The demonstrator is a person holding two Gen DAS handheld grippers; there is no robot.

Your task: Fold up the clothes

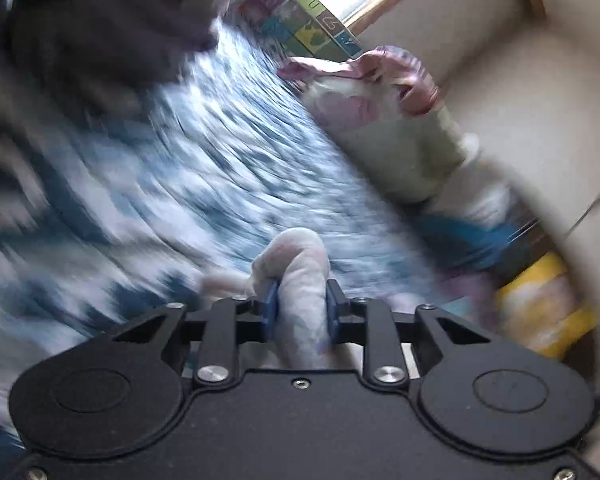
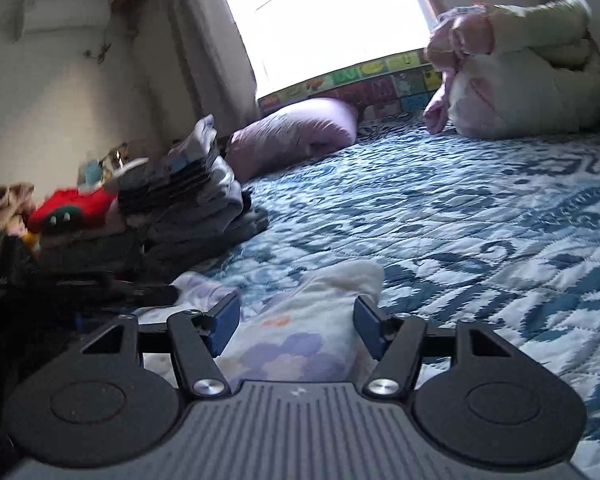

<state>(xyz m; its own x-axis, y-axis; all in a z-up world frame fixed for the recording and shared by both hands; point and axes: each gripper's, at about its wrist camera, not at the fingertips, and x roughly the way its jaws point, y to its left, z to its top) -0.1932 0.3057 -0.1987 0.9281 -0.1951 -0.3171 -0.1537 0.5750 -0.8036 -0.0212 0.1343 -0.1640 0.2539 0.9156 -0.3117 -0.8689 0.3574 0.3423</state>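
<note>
A pale garment with a faint floral print is bunched into a thick fold, and my left gripper is shut on it, the blue pads squeezing it from both sides. The left wrist view is heavily blurred. In the right wrist view the same kind of pale floral fabric lies flat on the blue-and-white quilt. My right gripper stands open low over it, the cloth running between the two blue pads without being pinched.
A stack of folded grey and dark clothes sits at the left of the bed, with a red plush toy beside it. A pink pillow and a white-pink bundle of bedding lie by the window.
</note>
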